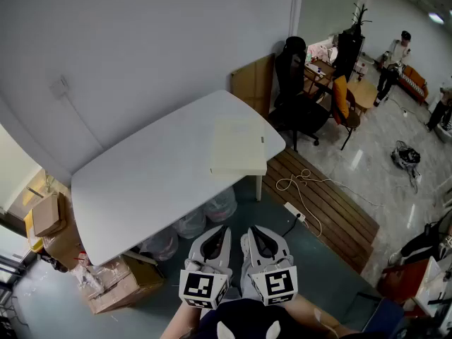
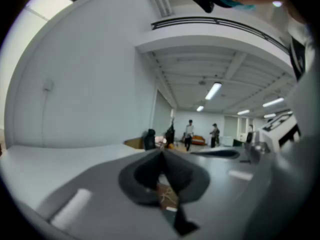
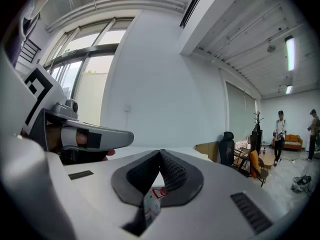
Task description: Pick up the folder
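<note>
A pale cream folder lies flat on the white table, near its right end, overhanging the near edge slightly. Both grippers hover side by side below the table's near edge, well short of the folder. My left gripper is shut with nothing between its jaws, and its tips meet in the left gripper view. My right gripper is likewise shut and empty, tips together in the right gripper view. In neither gripper view does the folder show clearly.
Clear plastic jugs and cardboard boxes sit under the table. A black office chair stands beyond the table's right end. A power strip with cable lies on wooden flooring. People stand far off at right.
</note>
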Demonstrator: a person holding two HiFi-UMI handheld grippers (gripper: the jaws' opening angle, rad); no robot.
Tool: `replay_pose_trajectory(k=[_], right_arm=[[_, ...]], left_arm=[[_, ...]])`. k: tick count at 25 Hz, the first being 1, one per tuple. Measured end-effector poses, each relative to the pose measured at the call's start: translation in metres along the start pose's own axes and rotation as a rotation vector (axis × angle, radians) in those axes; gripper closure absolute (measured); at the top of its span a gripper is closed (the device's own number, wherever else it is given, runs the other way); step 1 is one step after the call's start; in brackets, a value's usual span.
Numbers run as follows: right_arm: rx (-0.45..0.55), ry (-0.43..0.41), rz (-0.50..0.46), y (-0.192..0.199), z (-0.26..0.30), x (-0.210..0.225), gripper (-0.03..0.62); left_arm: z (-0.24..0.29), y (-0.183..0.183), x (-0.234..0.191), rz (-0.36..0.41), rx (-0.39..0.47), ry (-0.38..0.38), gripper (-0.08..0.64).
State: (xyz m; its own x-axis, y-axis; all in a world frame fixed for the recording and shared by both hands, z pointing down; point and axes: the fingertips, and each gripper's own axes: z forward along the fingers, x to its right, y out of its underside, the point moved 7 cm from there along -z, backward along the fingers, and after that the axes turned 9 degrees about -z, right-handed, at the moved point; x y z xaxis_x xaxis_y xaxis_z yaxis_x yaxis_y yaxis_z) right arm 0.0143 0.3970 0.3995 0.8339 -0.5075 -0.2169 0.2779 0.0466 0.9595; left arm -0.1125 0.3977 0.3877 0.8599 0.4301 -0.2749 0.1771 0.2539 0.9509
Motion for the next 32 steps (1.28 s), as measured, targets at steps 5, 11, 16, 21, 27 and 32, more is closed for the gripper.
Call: replay_pose_trajectory(k=[5, 11, 16, 21, 27, 32], right_arm=[[0.002, -0.007, 0.002, 0.003, 0.026, 0.012, 0.583], [-0.003, -0.031, 0.033, 0.005, 0.055, 0.022, 0.583], [0.003, -0.040, 0.040, 0.002, 0.078, 0.037, 0.583], [0.010, -0.033, 0.052, 0.000, 0.101, 0.051, 0.583], [-0.005, -0.030, 0.061, 0.002, 0.126, 0.064, 0.583], [-0.016, -0.012, 0.087, 0.006, 0.142, 0.078, 0.583]], left_arm=[[0.021, 0.000, -0.013, -0.012, 0.003, -0.014, 0.557], [0.042, -0.005, -0.029, -0.021, -0.011, -0.027, 0.557], [0.067, -0.015, -0.041, -0.013, -0.019, -0.032, 0.557], [0.089, -0.027, -0.051, -0.005, -0.020, -0.026, 0.557], [0.115, -0.032, -0.064, -0.003, -0.036, -0.021, 0.557], [0.133, -0.035, -0.073, 0.003, -0.056, -0.023, 0.557]])
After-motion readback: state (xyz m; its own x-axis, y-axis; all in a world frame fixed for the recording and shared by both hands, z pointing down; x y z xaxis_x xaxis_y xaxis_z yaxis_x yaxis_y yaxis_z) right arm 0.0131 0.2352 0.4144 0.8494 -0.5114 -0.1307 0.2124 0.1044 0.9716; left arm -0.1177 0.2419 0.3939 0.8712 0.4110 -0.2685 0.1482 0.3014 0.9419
